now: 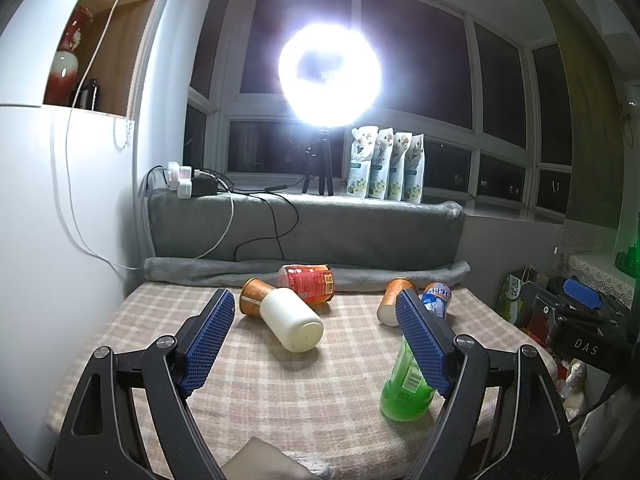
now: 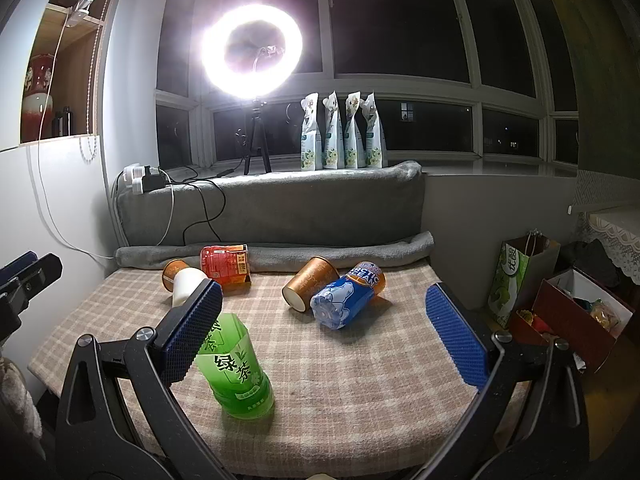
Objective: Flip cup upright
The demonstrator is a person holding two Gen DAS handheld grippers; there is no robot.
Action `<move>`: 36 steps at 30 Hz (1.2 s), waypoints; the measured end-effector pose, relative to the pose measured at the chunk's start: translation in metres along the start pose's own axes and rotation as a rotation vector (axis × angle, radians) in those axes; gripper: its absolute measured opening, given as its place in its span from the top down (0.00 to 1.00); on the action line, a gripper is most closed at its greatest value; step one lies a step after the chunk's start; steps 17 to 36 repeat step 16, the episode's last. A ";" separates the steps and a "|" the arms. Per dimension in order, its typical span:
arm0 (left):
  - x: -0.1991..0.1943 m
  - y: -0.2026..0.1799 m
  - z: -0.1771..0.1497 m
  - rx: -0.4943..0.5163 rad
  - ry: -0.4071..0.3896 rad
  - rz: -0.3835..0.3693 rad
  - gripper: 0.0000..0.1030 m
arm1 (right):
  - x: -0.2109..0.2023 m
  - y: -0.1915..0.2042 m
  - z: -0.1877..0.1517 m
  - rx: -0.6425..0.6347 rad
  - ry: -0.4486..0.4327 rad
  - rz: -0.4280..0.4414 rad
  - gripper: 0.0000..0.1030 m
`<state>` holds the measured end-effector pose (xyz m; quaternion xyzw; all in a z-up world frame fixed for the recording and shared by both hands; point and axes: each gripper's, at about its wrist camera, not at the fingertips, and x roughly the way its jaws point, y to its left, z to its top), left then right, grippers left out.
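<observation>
Several cups lie on their sides on the checked cloth (image 1: 256,384). A white cup (image 1: 294,320) lies against an orange cup (image 1: 254,296), with a red cup (image 1: 308,282) behind them. A brown cup (image 2: 310,284) and a blue cup (image 2: 346,294) lie to the right. A green cup (image 2: 234,368) stands with its wide end down. My left gripper (image 1: 316,306) is open above the cloth, in line with the white cup. My right gripper (image 2: 324,304) is open, in line with the blue cup, its left finger (image 2: 196,324) in front of the green cup.
A rolled grey blanket (image 2: 280,254) and a grey cushion (image 2: 272,208) bound the back of the cloth. A ring light on a tripod (image 2: 254,140) and several pouches (image 2: 344,136) stand on the sill. Bags and boxes (image 2: 560,304) sit to the right.
</observation>
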<state>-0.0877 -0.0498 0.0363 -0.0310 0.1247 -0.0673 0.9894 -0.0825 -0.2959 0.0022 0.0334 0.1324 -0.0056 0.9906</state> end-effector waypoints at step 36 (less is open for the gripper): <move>0.005 0.003 -0.004 0.013 0.004 0.002 0.19 | 0.001 0.001 -0.002 -0.004 0.009 0.004 0.00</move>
